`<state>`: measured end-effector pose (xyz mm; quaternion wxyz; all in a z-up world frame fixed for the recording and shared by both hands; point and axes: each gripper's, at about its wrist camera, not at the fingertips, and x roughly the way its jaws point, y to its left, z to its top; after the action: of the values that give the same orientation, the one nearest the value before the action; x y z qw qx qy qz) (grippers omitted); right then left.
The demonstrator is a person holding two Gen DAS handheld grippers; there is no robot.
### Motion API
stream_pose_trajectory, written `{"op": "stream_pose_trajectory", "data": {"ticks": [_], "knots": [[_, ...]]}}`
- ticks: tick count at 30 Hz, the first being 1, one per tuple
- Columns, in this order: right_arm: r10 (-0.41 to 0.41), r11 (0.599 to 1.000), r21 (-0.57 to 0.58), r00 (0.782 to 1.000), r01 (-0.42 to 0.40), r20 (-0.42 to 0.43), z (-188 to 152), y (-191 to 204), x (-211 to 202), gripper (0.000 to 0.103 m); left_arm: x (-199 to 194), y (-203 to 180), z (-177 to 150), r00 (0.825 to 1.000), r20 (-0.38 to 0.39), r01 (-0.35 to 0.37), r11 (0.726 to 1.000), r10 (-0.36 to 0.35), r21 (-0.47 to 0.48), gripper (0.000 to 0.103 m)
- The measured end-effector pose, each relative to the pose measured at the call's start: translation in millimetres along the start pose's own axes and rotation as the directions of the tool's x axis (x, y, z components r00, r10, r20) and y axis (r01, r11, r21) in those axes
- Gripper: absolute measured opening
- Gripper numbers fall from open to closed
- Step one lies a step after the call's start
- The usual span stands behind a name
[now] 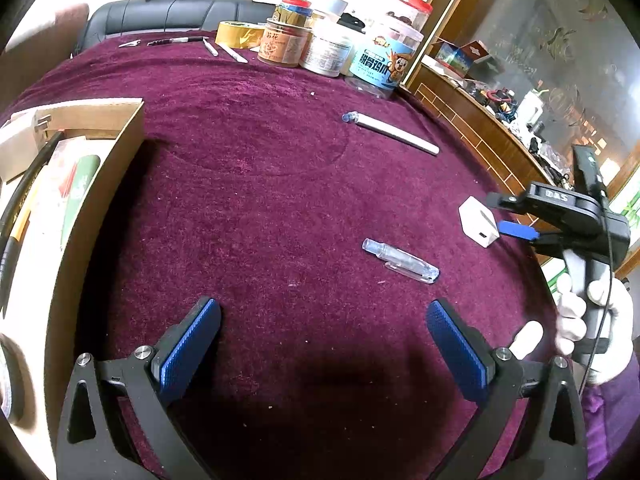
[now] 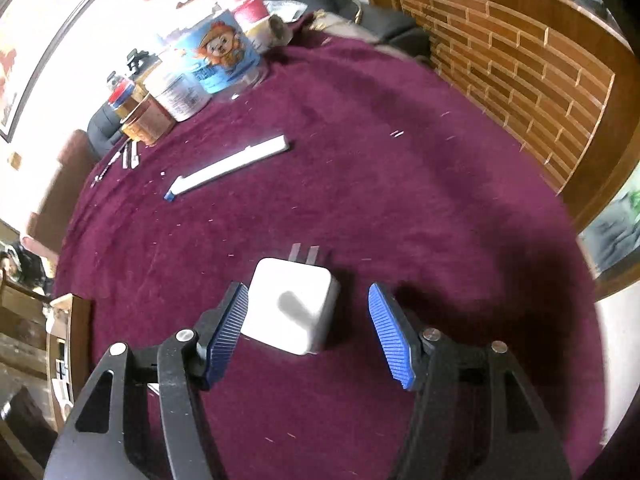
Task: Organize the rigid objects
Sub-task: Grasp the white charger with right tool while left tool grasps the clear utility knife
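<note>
left wrist: left gripper [image 1: 324,336] spread and empty; white charger [image 1: 478,222] lies far right, at the right gripper [image 1: 516,230]. right wrist: jaws spread around the charger [image 2: 292,308], prongs pointing away, left pad seemingly touching, blurred.

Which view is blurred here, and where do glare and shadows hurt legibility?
Left wrist view: sharp; the clear tube and white stick read cleanly, a dark shadow lies between the left hand-held gripper's pads, and the window behind the jars is blown out. Right wrist view: motion-smeared, the charger soft-edged and overexposed, the jars washed out, heavy shadow right of the right hand-held gripper.
</note>
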<state>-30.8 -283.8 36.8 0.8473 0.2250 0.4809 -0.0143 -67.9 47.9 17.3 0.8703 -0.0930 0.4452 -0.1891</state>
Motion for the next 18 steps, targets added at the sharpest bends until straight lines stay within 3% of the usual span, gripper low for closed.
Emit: {"op": "stream_pose_trajectory", "data": {"ticks": [4, 7, 12, 16, 18], "knots": [[-0.031, 0.998, -0.049, 1.0, 0.031, -0.002, -4, 21, 16, 0.063, 1, -1, 0, 1.0, -0.003, -0.008, 1.0, 0.008, 0.006, 0.101], [-0.089, 0.991, -0.095, 0.995, 0.092, 0.034, -11, 24, 25, 0.049, 1, -3, 0, 1.0, -0.007, -0.016, 1.0, 0.016, 0.012, 0.101], [0.047, 0.999, -0.015, 0.997, -0.046, 0.054, -10, 0, 19, 0.049, 7, -16, 2, 0.993, -0.056, -0.098, 0.994, 0.101, 0.051, 0.1], [0.146, 0.988, 0.038, 0.987, -0.149, 0.066, -10, -15, 18, 0.049, 14, -30, 9, 0.993, -0.114, -0.008, 0.999, 0.003, -0.045, 0.1], [0.173, 0.983, 0.05, 0.982, -0.177, 0.07, -10, -17, 18, 0.049, 26, -42, 17, 0.99, -0.144, -0.016, 0.998, 0.007, -0.057, 0.1]]}}
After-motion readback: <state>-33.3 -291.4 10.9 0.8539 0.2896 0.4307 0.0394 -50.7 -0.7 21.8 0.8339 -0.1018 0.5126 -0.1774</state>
